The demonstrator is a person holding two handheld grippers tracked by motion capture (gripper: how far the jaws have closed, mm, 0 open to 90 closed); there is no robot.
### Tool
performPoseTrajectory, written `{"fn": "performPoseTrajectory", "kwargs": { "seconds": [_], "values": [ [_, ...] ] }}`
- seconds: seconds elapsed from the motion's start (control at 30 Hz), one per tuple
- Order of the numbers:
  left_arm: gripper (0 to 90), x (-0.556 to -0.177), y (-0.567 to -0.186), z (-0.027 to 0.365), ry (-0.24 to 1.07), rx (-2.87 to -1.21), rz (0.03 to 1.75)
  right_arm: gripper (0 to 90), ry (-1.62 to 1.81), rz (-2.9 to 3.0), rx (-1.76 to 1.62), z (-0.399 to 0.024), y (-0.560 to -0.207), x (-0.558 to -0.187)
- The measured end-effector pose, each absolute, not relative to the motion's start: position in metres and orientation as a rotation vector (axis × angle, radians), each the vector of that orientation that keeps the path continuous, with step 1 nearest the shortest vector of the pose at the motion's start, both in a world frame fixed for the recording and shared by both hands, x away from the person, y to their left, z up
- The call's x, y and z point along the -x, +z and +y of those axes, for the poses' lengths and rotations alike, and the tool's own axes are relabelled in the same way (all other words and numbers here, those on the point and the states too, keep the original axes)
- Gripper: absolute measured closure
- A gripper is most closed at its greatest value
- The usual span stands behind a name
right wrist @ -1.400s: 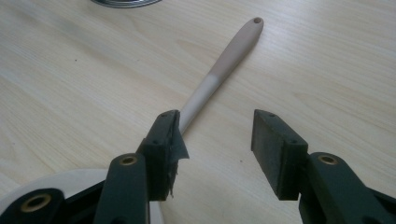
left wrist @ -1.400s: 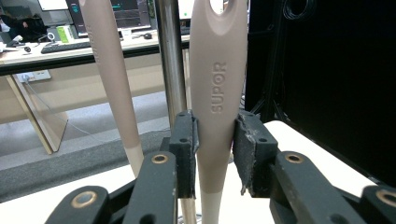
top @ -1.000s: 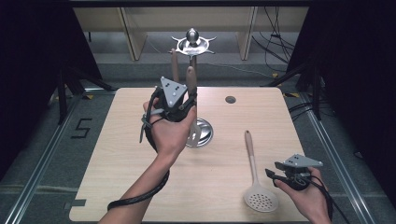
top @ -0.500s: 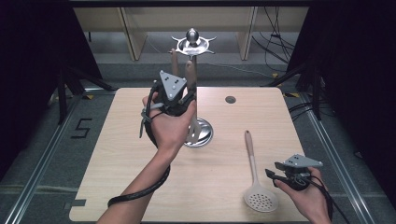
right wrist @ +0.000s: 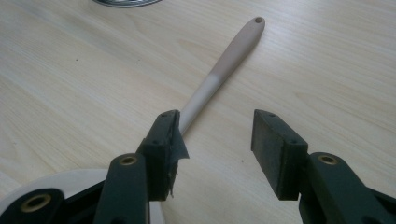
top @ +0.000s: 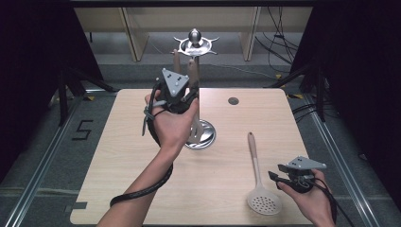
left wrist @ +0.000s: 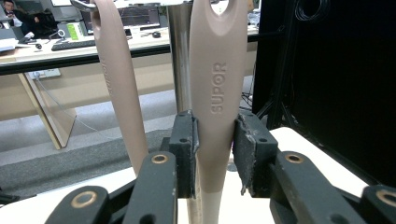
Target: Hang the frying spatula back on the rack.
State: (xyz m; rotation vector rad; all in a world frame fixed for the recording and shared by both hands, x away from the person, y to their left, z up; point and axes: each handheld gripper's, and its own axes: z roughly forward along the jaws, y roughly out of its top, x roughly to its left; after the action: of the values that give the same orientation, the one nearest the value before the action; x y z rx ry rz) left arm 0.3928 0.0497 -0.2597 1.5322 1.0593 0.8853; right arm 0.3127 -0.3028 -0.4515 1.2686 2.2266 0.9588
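A chrome utensil stand (top: 204, 137) rises from the table's middle, and two beige-handled utensils hang from its hooked top (top: 195, 43). My left gripper (top: 188, 92) is raised beside the pole and shut on the right-hand handle (top: 193, 71). In the left gripper view the jaws (left wrist: 215, 154) clamp that handle (left wrist: 217, 84), marked SUPOR; the other handle (left wrist: 116, 84) hangs to its left by the pole (left wrist: 180, 60). A slotted spoon (top: 257, 170) lies flat at the front right. My right gripper (top: 278, 173) sits open just right of it, with its handle (right wrist: 224, 60) running away ahead of the left jaw.
The wooden table (top: 118, 156) has a small dark round hole (top: 233, 100) near its far right. Beyond the far edge are wooden shelf legs and cables on the floor. Black curtains flank both sides.
My left gripper has risen along the stand and moved slightly away from me, still on the handle. The right gripper and the slotted spoon have stayed put.
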Motion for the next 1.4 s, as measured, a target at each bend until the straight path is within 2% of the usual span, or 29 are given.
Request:
{"fn": "performPoseTrajectory", "kwargs": {
  "seconds": [0.53,0.7,0.9,1.4],
  "values": [
    [69.5,-0.399,-0.259,0.047,0.893,-1.544,1.068,52.2,0.975,2.219,-1.298,-0.301,-0.453,-0.312],
    [69.5,-0.402,-0.259,0.047,0.894,-1.548,1.073,52.1,0.985,2.247,-1.185,-0.304,-0.455,-0.316],
    [69.5,-0.406,-0.259,0.046,0.897,-1.55,1.077,52.1,0.971,2.223,-1.298,-0.301,-0.452,-0.312],
    [69.4,-0.413,-0.259,0.043,0.909,-1.558,1.08,52.1,0.968,2.225,-1.274,-0.302,-0.453,-0.313]
  ]
}}
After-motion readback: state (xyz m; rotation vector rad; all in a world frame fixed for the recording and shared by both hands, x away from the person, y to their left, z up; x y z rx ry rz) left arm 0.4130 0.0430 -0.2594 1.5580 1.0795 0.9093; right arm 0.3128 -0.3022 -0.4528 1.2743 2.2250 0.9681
